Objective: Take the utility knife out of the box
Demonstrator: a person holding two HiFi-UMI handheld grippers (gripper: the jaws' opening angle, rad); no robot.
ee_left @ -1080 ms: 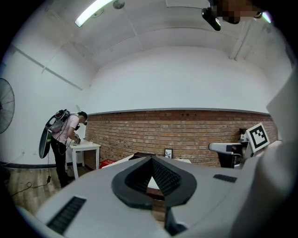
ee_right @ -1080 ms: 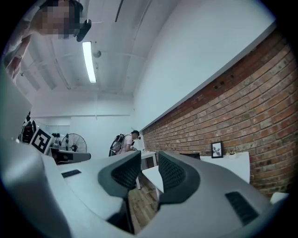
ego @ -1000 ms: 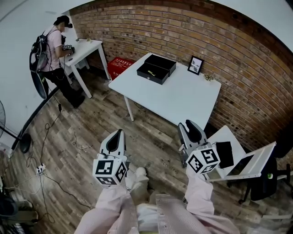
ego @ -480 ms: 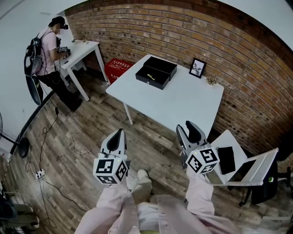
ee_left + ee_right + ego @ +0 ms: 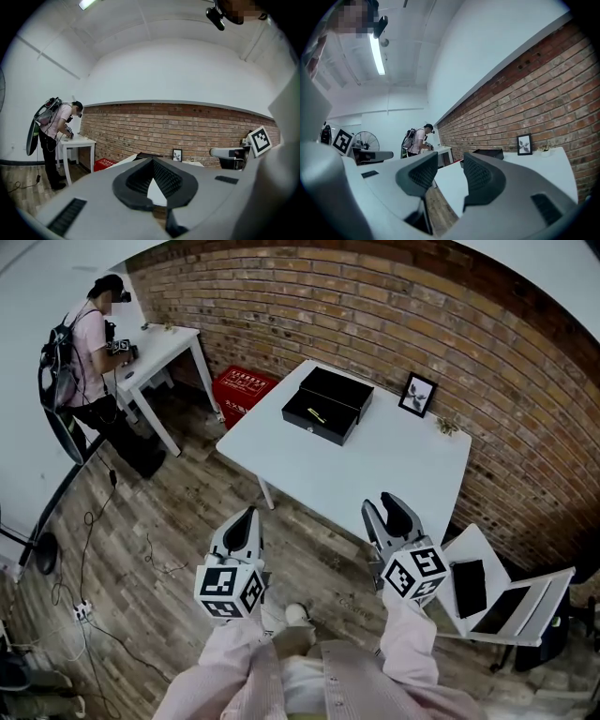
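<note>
One utility knife [image 5: 317, 415] lies in box [image 5: 309, 426], well beyond both jaws

Rm was bright, evenly lit; ceiling tube [image 5: 377, 52] glared. Fisheye bent edges, corners went black, near foreground soft.

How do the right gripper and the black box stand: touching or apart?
Apart. Head view shows bare white table between the right gripper and the black box.

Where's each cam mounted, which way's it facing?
Head view: on head, steeply down at white table and black box; left hand-held gripper, right hand-held gripper, sleeves show.
Left gripper view: on left one, toward brick wall; own shut jaws show.
Right gripper view: on right one, along that wall; own open jaws show.
Shared: table, box.
</note>
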